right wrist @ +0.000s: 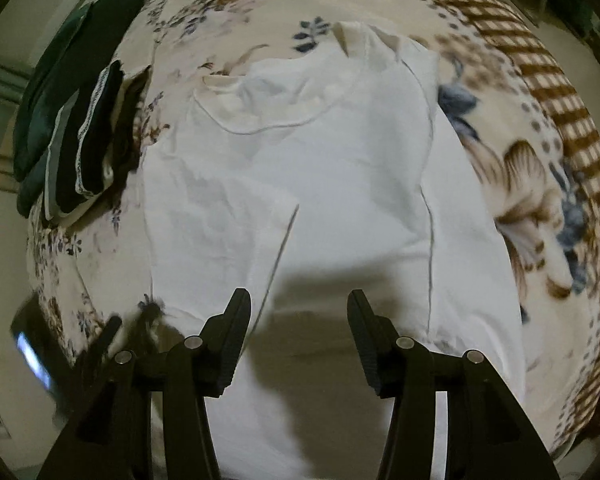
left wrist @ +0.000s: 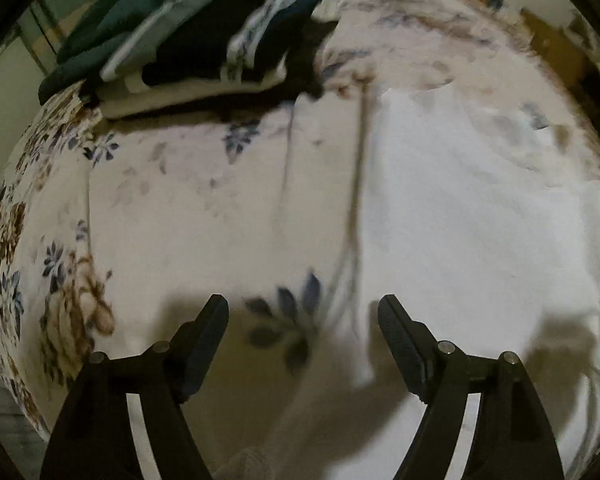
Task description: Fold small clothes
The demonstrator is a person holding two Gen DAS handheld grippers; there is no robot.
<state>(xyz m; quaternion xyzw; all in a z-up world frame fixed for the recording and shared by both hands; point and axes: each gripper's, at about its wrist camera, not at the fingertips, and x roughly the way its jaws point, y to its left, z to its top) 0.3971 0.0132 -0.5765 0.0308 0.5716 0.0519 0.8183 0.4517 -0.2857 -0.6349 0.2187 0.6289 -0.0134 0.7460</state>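
A white shirt [right wrist: 320, 168] lies spread on a floral blanket [right wrist: 532, 184], its neckline at the far end and a sleeve folded in over the left side. In the left wrist view the shirt [left wrist: 472, 216] fills the right half. My left gripper [left wrist: 303, 308] is open and empty, low over the blanket beside the shirt's left edge. My right gripper [right wrist: 299, 302] is open and empty, just above the shirt's near hem. The left gripper also shows blurred at the lower left of the right wrist view [right wrist: 112, 332].
A stack of folded dark and white clothes [left wrist: 188, 36] sits at the far left of the blanket [left wrist: 172, 208]; it also shows in the right wrist view [right wrist: 76, 120]. A brown checked border [right wrist: 556, 92] runs along the blanket's right edge. Furniture stands beyond the bed.
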